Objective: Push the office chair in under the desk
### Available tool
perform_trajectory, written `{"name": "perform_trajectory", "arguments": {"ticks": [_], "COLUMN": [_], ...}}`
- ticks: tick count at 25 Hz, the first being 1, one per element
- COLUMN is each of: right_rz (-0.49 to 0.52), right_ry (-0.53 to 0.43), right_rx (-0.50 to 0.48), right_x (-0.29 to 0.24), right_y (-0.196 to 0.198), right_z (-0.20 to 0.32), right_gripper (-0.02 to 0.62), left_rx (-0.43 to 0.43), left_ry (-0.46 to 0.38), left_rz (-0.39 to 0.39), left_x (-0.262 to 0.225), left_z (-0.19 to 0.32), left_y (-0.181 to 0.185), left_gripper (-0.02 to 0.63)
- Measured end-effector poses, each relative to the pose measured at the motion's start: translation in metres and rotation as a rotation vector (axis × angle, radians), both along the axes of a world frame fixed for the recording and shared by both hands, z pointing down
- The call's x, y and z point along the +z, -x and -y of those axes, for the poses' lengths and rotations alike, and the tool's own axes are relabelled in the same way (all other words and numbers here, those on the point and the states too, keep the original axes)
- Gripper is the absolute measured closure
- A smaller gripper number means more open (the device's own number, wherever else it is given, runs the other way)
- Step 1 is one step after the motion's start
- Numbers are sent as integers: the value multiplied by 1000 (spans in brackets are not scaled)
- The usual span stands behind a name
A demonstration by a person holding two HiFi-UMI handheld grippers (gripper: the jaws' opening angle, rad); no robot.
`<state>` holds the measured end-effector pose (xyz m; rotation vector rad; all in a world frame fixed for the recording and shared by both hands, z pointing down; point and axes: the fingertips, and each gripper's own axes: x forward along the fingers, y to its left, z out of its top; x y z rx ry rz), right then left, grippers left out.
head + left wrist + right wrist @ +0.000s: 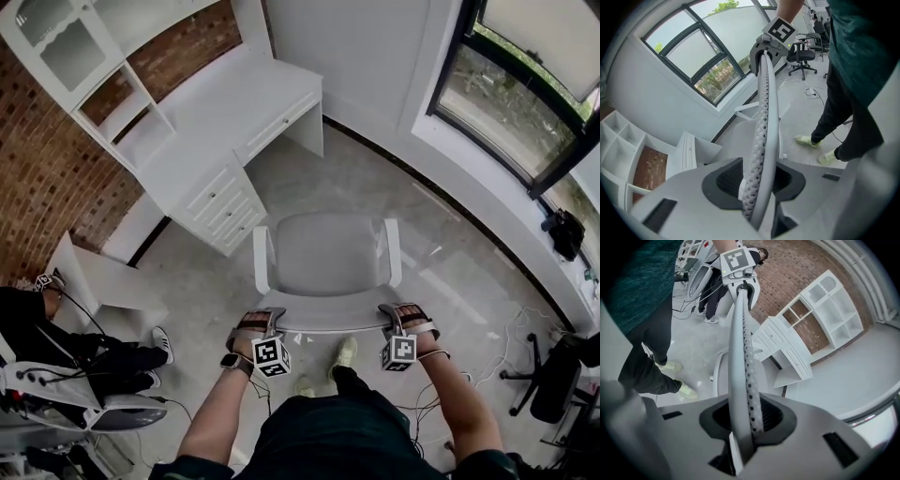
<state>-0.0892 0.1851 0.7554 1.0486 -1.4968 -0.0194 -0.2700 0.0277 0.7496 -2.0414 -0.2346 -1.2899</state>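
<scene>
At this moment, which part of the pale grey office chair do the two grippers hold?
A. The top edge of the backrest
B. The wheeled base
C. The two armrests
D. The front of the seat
A: the left gripper and the right gripper each have their fingers closed on the top edge of the pale grey office chair's mesh backrest, which runs between the fingers in both gripper views.

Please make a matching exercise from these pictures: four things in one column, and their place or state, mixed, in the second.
Things: 1 grey office chair; 2 desk; 3 black chair; 4 left tongs.
States: a shut on the backrest's top edge; b at the head view's far right edge; c white, with drawers; d mid-floor, out from the desk.
Pairs: 1-d, 2-c, 3-b, 4-a.
</scene>
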Motion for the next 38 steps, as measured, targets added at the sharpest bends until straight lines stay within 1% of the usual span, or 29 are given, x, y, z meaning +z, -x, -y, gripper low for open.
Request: {"name": "perform_trajectory", "arguments": {"ticks": [4,7,11,13,17,20,24,28,38], "right_rz": [-11,-26,-16,-15,-10,3,-5,-26,-10], "right_ry": [4,-1,-7,-6,2,-11,-14,-5,-13], "right_rx": [-11,-15,-47,-48,-62,-100,-118,-106,-176], "right_x": [0,-3,-2,1,0,-1,-4,0,0], "right_y": [-36,-66,-99,-114,-137,-149,-175,-206,-260], "right_z": [12,24,38,44,63,84,109,131,195], "right_gripper": [518,518,518,518,518,518,518,518,518], "left_rx": [-6,-17,-39,-47,-64,-75,-89,-109,-149], "left_ry": [10,9,4,0,-2,-4,-8,-8,-7], "left_rz": [26,20,16,16,12,2,-4,2,8], "left_x": [2,2,5,5,5,4,3,4,6], "left_z": [10,18,26,31,48,62,84,104,151], "left_y": [-32,-56,-87,-101,-122,-137,-161,-183,-233], "left_gripper": [482,485,489,489,489,488,488,488,491]}}
